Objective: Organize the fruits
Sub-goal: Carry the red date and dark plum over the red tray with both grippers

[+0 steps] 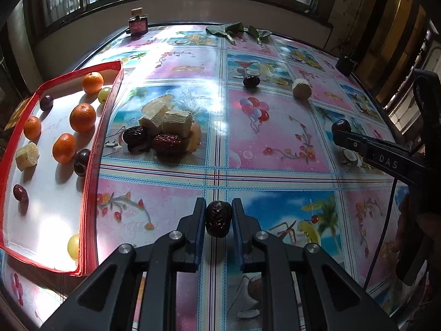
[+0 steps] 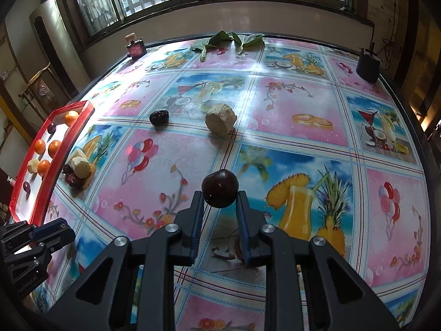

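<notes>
Dates and plums, both small and light. My left gripper (image 1: 219, 215) clamps a wrinkled, firm date (image 1: 217, 218) lengthwise at lower centre; my right gripper (image 2: 220, 197) pinches a smooth, slippery plum (image 2: 220, 192) mid-frame, held at its widest girth.

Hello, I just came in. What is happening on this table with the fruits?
A person is sorting fruit into the red tray using two handheld grippers. The left gripper holds a wrinkled red date between its jaws, and the right gripper holds a dark plum. The tray already has oranges, plums and other pieces. A pile of dates and pale chunks waits beside it on the table.
</notes>
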Demonstrator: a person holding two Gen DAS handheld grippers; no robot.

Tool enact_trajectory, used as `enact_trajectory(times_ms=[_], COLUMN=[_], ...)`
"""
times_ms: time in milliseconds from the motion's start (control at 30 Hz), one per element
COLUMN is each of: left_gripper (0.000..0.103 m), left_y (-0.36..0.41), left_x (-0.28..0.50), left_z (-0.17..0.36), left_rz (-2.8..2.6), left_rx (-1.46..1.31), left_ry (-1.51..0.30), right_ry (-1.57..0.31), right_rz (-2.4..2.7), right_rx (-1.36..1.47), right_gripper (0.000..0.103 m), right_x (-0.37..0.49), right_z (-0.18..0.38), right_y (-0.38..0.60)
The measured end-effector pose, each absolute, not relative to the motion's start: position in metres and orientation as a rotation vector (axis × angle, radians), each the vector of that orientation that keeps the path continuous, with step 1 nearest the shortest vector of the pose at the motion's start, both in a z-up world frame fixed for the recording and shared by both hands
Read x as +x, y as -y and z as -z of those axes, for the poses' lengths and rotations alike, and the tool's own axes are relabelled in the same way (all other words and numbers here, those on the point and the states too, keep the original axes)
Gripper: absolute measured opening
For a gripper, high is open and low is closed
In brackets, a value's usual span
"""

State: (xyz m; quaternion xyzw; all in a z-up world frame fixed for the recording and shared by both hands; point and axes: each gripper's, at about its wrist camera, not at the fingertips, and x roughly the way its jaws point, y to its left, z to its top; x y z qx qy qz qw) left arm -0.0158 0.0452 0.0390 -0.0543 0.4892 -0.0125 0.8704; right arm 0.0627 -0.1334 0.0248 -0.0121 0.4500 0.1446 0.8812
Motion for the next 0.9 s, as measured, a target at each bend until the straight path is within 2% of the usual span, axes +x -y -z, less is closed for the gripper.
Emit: enact_trajectory(times_ms=[500,900], left_gripper=[0.017,0.017], left_y=[-0.058,-0.115], left_x=[-0.050,-0.062], left_z=[-0.061,-0.086], left_rz=[0.056,-0.018], left_rx=[-0.152,-0.213], left_ry=[-0.992,-0.932], right_ry=[-0.936,-0.901], right_rz=[-0.322,-0.478], right_rx=[-0.012,-0.040], right_gripper=[0.025,0.026], right_x=[-0.001,-0.004], right_z=[-0.032,-0.052], right_y=[0.105,0.020])
